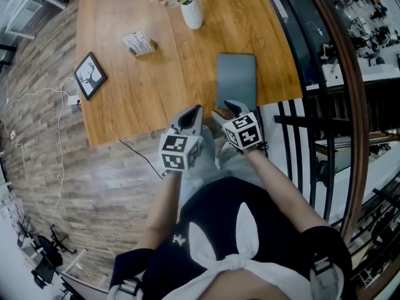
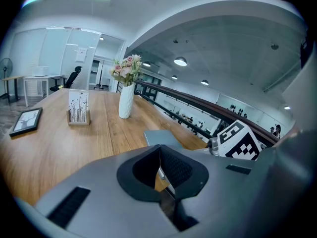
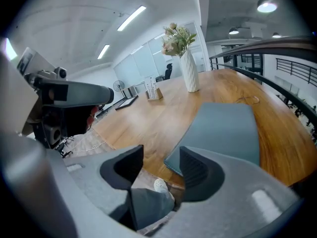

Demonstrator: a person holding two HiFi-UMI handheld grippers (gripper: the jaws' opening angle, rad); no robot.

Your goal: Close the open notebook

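The right hand-held gripper (image 3: 161, 158) has its jaws wide apart with nothing between them; only a trouser leg and a shoe on the floor show through the gap. The left hand-held gripper (image 2: 159, 148) has its jaws pressed together and holds nothing. Both hover side by side at the near edge of a wooden bench (image 1: 137, 95). Just past the right hand-held gripper's jaws lies the grey notebook (image 3: 223, 128), flat at that near edge, its cover down so it looks already closed. Farther back stand a white vase of flowers (image 1: 192, 11), a small card stand (image 1: 138, 43) and a framed picture (image 1: 90, 75). The notebook sits so close to the edge that a careless brush from the open jaws could slide it off the bench or lift the cover again.
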